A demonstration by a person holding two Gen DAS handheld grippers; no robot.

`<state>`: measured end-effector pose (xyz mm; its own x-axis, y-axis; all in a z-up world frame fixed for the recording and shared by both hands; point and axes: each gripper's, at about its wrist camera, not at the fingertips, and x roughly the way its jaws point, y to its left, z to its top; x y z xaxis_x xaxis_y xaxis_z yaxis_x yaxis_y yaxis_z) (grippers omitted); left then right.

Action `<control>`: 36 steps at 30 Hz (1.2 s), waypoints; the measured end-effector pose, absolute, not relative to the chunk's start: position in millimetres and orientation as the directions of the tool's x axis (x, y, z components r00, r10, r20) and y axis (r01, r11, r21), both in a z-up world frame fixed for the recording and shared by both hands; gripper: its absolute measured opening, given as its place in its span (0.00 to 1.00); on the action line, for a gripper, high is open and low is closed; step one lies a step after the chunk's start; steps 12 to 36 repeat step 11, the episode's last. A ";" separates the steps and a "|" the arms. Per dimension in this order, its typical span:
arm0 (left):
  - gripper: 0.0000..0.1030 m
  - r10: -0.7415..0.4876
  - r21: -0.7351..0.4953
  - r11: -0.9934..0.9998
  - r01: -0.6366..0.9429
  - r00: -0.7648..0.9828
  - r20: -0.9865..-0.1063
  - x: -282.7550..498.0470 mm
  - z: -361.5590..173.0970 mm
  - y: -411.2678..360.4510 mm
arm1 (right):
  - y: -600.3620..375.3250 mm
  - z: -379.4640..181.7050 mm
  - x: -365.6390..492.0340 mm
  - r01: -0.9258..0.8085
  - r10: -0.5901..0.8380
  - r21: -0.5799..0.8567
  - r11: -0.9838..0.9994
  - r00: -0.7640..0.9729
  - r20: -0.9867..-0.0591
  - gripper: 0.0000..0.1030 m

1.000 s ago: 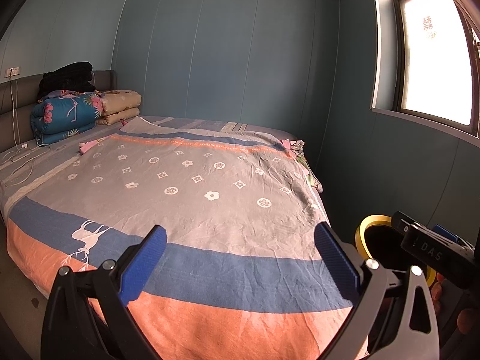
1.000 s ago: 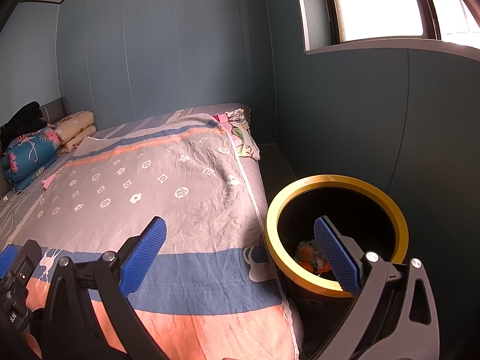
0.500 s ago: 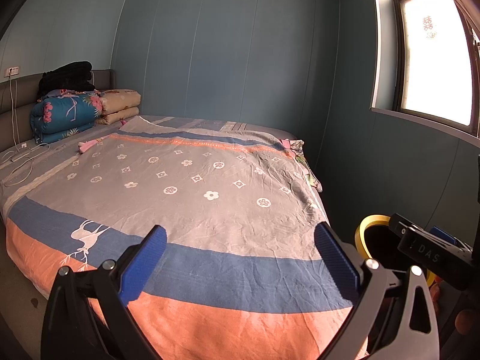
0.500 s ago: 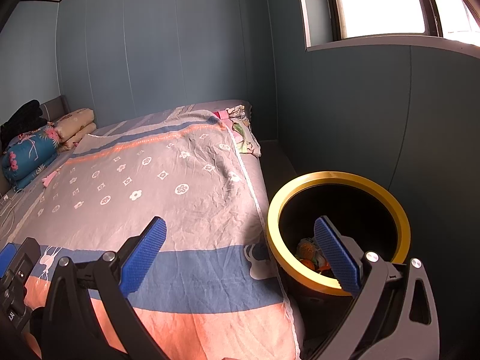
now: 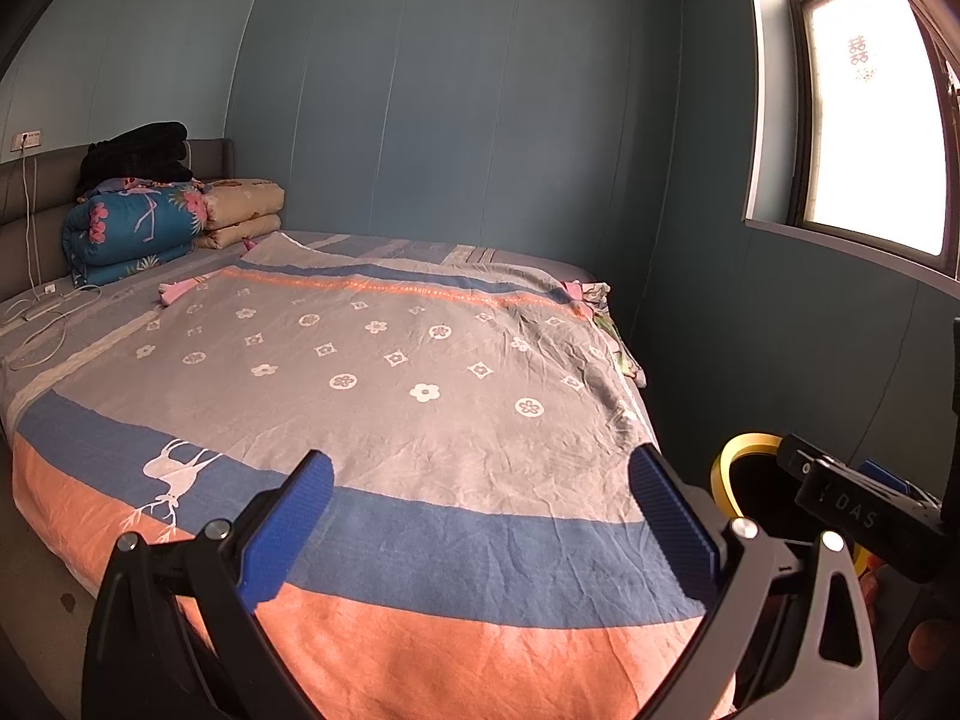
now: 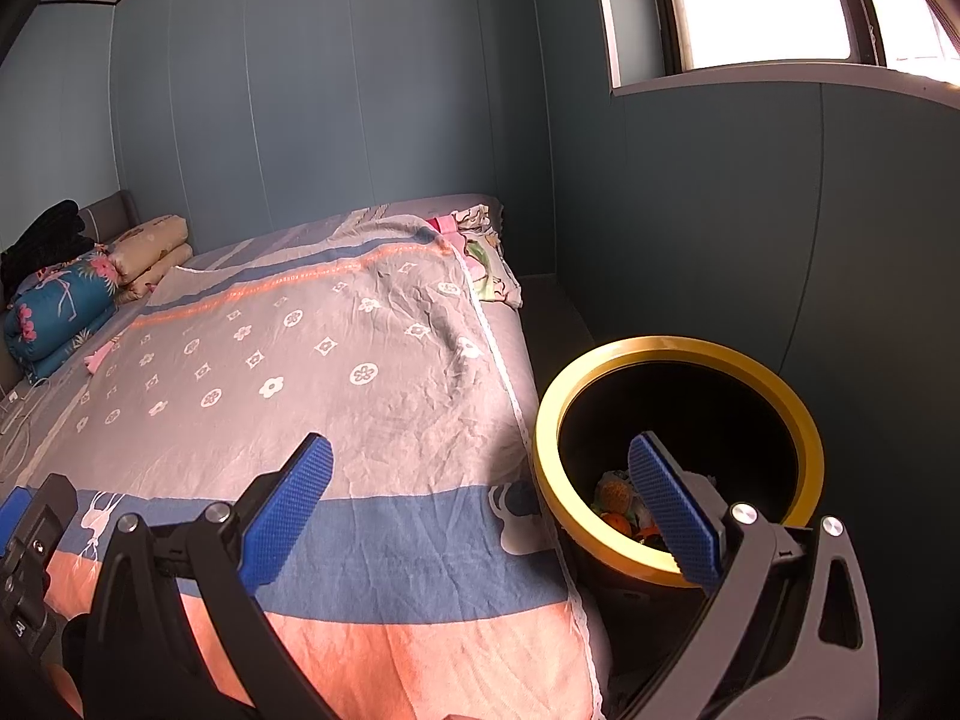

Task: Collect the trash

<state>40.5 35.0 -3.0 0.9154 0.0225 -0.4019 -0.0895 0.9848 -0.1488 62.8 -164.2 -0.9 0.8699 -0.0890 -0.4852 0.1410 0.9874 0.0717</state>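
Trash point(image 6: 621, 501) lies at the bottom of the bin point(image 6: 810, 438), a dark round tub with a yellow rim that stands on the floor just beside the bed's foot corner. What shows through the mouth is a small heap of orange, yellow and green scraps, most likely peels or wrappers. I judge such stuff light, soft and easily crushed, so a gentle pinch on a raised fold or edge would do; anything wet may slip.

The bin itself looks stiff and light. Its rim is the natural place to take hold, one finger inside and one outside the wall.

The right gripper point(image 6: 480, 498) hangs with its jaws wide apart and nothing between them, one blue pad over the bedspread point(image 6: 372, 372), the other over the bin's mouth. The left gripper point(image 5: 480, 510) is likewise spread and holds nothing, above the blue and orange bands at the foot of the bed.

No loose litter shows on the bedspread; a small pink scrap point(image 5: 174, 291) near the folded quilts point(image 5: 138, 228) may be cloth, too small to tell.

Room is tight by the bin: the wall stands close behind it and the mattress edge presses on its other side. Over the bed the space is open.
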 end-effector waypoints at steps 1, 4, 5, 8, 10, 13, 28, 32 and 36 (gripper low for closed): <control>0.92 0.020 -0.151 0.985 -0.088 0.916 -0.400 40.2 -3.1 35.2 | -164.2 -1.0 62.7 0.141 -0.089 0.071 0.987 0.870 -0.485 0.92; 0.92 0.013 -0.157 0.984 -0.083 0.917 -0.399 38.9 -3.2 34.6 | -164.5 -1.2 63.1 0.141 -0.088 0.072 0.987 0.869 -0.487 0.92; 0.92 0.009 -0.159 0.984 -0.079 0.916 -0.400 38.5 -3.7 34.1 | -164.6 -1.4 63.6 0.140 -0.087 0.072 0.987 0.868 -0.488 0.92; 0.92 0.008 -0.160 0.984 -0.079 0.915 -0.404 39.3 -3.7 34.8 | -164.5 -2.3 63.1 0.140 -0.087 0.073 0.987 0.867 -0.491 0.92; 0.92 0.010 -0.163 0.983 -0.083 0.913 -0.407 40.0 -4.0 35.6 | -165.0 -2.5 63.3 0.141 -0.087 0.073 0.987 0.867 -0.491 0.92; 0.92 0.010 -0.163 0.983 -0.084 0.913 -0.408 40.5 -4.2 36.0 | -165.1 -2.5 63.7 0.141 -0.087 0.073 0.987 0.867 -0.491 0.92; 0.92 0.010 -0.163 0.983 -0.084 0.913 -0.408 40.5 -4.2 36.0 | -165.1 -2.5 63.7 0.141 -0.087 0.073 0.987 0.867 -0.491 0.92; 0.92 0.010 -0.163 0.983 -0.084 0.913 -0.408 40.5 -4.2 36.0 | -165.1 -2.5 63.7 0.141 -0.087 0.073 0.987 0.867 -0.491 0.92; 0.92 0.010 -0.163 0.983 -0.084 0.913 -0.408 40.5 -4.2 36.0 | -165.1 -2.5 63.7 0.141 -0.087 0.073 0.987 0.867 -0.491 0.92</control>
